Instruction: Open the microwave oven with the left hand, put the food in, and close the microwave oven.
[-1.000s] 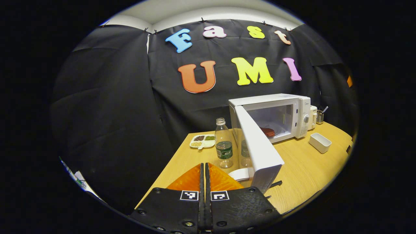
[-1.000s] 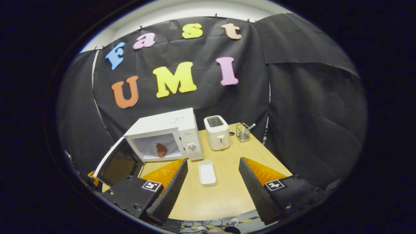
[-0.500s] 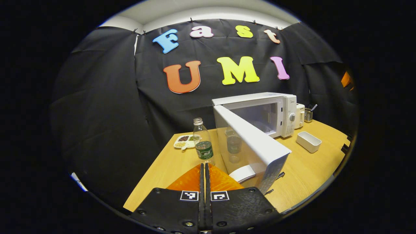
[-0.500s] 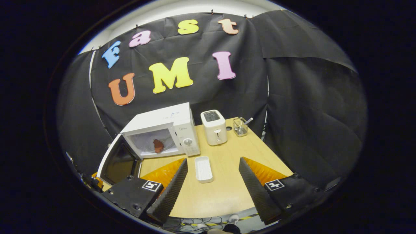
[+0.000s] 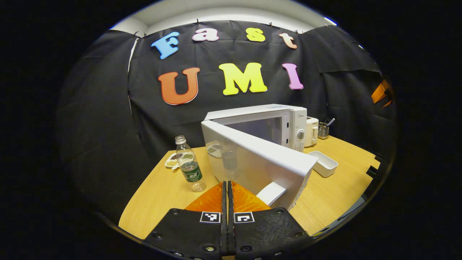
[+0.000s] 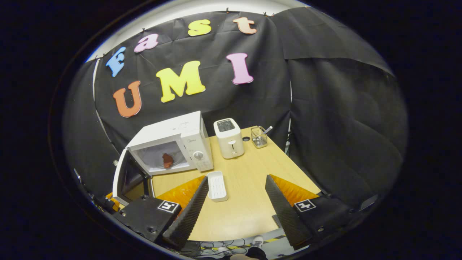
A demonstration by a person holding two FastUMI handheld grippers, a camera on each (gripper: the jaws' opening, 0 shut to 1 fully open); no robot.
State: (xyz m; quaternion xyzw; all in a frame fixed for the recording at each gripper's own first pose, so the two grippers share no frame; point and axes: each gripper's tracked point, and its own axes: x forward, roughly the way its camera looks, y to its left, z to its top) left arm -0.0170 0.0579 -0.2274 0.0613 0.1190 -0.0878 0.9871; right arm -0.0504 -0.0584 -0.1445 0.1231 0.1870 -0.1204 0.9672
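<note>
The white microwave [image 5: 267, 119] stands at the back of the wooden table with its door [image 5: 260, 159] partly open. My left gripper [image 5: 227, 193] is shut with nothing between its fingers, close against the door's outer face, with the door's white handle [image 5: 271, 193] just to its right. In the right gripper view a reddish piece of food [image 6: 167, 160] lies inside the microwave [image 6: 173, 142], whose door [image 6: 122, 175] stands out toward the table's front. My right gripper [image 6: 237, 180] hangs open and empty over the table's front, away from the microwave.
A clear bottle [image 5: 190, 169] and a small dish of beans [image 5: 173, 161] sit left of the microwave. An empty white tray [image 6: 217, 186], a white toaster [image 6: 228, 138] and a wire utensil holder [image 6: 258, 136] stand to its right. Cables hang below the table's front edge.
The door has swung further toward the microwave, with the shut left gripper following against it. The right gripper, still open, has drifted slightly back and to the right.
</note>
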